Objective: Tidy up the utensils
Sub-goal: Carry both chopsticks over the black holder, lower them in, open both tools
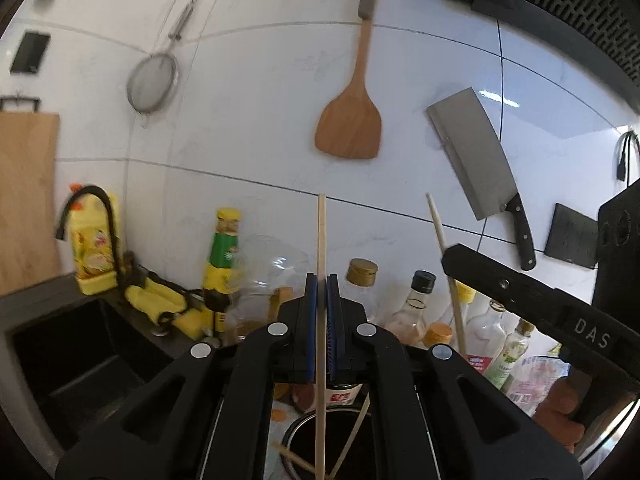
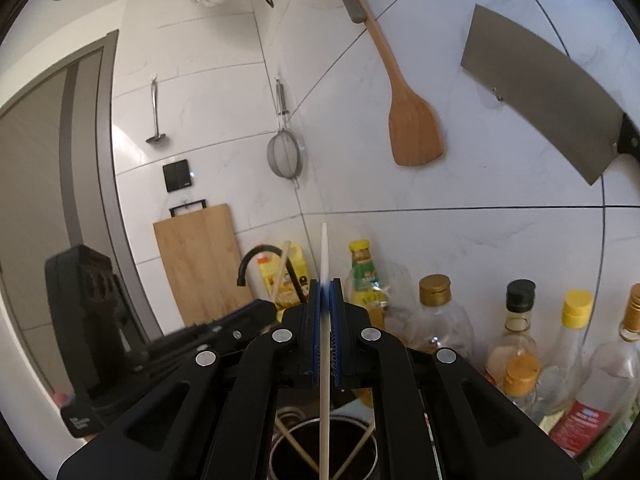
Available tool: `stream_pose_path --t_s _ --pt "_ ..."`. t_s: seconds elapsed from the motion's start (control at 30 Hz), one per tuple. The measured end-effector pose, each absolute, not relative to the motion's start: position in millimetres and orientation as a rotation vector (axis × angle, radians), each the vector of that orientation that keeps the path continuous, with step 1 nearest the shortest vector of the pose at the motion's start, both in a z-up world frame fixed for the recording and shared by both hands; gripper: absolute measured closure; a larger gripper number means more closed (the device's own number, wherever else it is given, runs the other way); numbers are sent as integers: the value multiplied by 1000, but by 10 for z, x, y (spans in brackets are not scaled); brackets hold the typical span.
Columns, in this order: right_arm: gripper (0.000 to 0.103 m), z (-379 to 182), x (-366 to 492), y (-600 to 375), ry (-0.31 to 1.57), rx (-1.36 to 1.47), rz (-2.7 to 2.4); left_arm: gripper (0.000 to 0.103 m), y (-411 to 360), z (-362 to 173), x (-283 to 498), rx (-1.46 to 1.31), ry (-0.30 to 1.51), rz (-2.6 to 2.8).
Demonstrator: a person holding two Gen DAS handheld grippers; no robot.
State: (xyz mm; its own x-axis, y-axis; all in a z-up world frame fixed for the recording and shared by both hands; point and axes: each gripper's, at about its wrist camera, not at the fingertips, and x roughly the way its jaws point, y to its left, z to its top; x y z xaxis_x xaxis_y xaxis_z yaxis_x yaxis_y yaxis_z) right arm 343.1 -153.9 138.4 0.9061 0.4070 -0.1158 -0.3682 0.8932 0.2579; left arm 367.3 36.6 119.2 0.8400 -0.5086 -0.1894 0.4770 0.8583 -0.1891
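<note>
**Both chopsticks gripped above holder**

Left hand-held gripper [image 1: 321, 280] is clamped on a wooden chopstick [image 1: 321, 240], held upright; right hand-held gripper [image 2: 325, 284] pinches a pale chopstick [image 2: 324, 256] likewise. Lower ends hang over the dark utensil holder [image 2: 362, 426], which has other sticks crossed inside. Judgement: sticks light, stiff, smooth; mid-shaft grip suits. Bottles [image 2: 438, 312] crowd the bench's back edge; clearance tight.

One cleaver [image 1: 478, 156], one wooden spatula [image 1: 352, 112], one strainer [image 1: 152, 82] (all wall-hung).
</note>
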Motion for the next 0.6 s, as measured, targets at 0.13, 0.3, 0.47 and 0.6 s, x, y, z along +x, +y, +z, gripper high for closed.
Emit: stream_pose_path --t_s 0.13,0.3,0.47,0.6 --pt "98 1324 3587 -1554 162 246 420 98 379 1113 3738 -177 199 -552" --pt "98 1235 3764 -1496 149 235 438 98 342 1045 3809 -176 173 -564" --pt "98 1092 3903 -1420 152 241 475 98 367 939 3874 -197 181 -579" --pt "98 937 3951 -1357 180 232 491 98 382 804 3911 -210 207 -597"
